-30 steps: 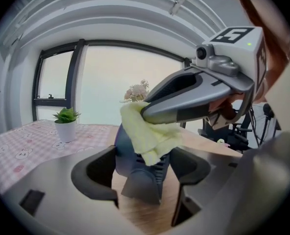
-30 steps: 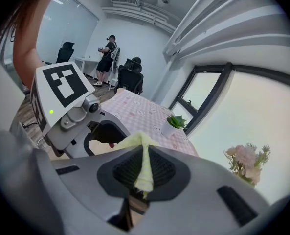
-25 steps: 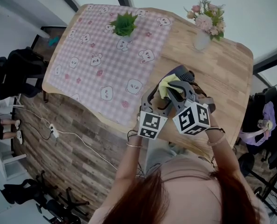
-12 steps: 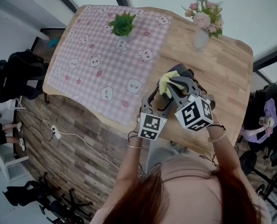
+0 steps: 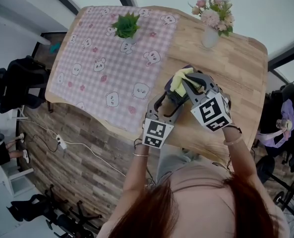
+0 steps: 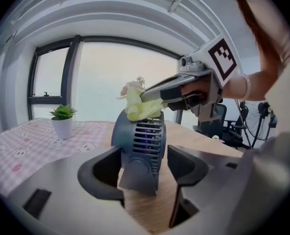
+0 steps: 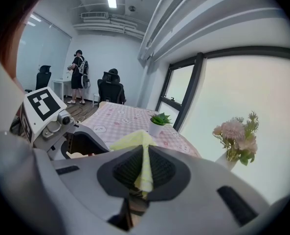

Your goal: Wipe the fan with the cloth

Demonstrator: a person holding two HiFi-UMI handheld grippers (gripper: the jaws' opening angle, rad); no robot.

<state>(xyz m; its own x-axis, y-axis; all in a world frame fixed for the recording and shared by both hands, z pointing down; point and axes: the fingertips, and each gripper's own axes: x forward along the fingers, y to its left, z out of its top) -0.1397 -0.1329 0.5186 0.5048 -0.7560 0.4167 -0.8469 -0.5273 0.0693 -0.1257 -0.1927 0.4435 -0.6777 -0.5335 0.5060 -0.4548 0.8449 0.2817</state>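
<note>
A small dark blue-grey fan (image 6: 144, 133) stands on the wooden table (image 5: 238, 76) near its front edge. My left gripper (image 6: 144, 173) has one jaw on each side of the fan's stand and is shut on it; from the head view it (image 5: 167, 107) reaches the fan (image 5: 172, 97) from the near side. A yellow cloth (image 6: 141, 106) lies pressed on the top of the fan's housing. My right gripper (image 7: 145, 173) is shut on that cloth (image 7: 135, 142), and it (image 5: 185, 86) comes in from the right above the fan. The fan's front grille is hidden.
A pink checked tablecloth (image 5: 104, 66) covers the table's left half, with a small potted plant (image 5: 126, 26) at the back. A vase of flowers (image 5: 212, 20) stands at the back right. Office chairs and a standing person (image 7: 79, 80) are beyond the table.
My right gripper has slid the yellow cloth a little to the right and away across the top of the fan. The left gripper has stayed on the fan's stand.
</note>
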